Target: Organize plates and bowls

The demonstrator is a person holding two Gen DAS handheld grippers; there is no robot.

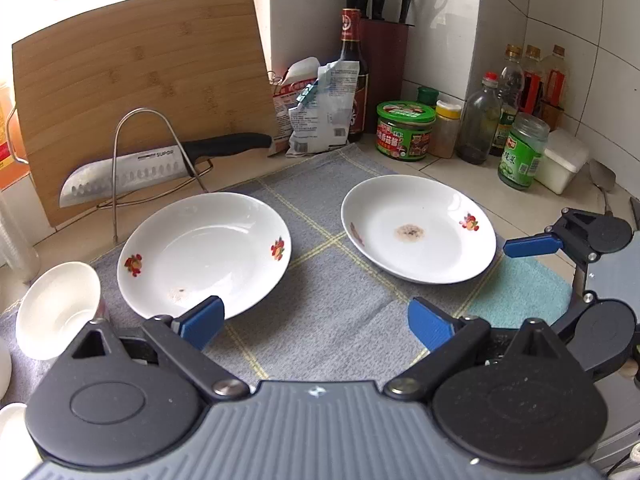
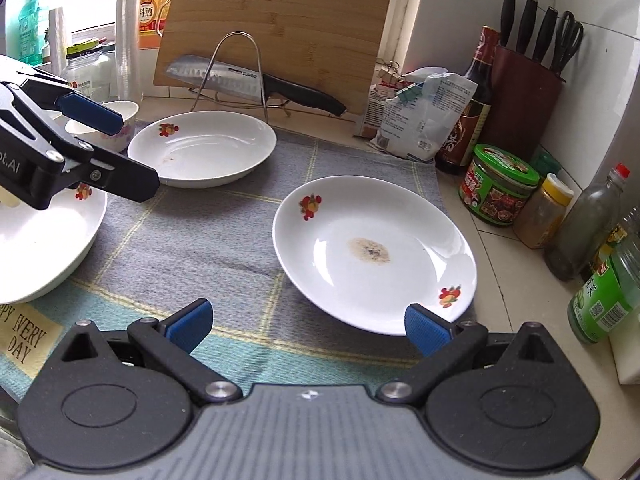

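Stained plate [image 2: 374, 254] lies just beyond right gripper [image 2: 308, 326]; untouched.

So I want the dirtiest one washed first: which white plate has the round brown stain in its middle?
The plate nearest the green-lidded jar, in front of the right gripper. The plate by the knife stand shows only faint specks.

Bare cloth [image 1: 320, 280] between plates

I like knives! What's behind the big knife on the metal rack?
A bamboo cutting board stands upright right behind the knife, leaning toward the window. The wall and counter directly behind the board are covered, so I can't see them.
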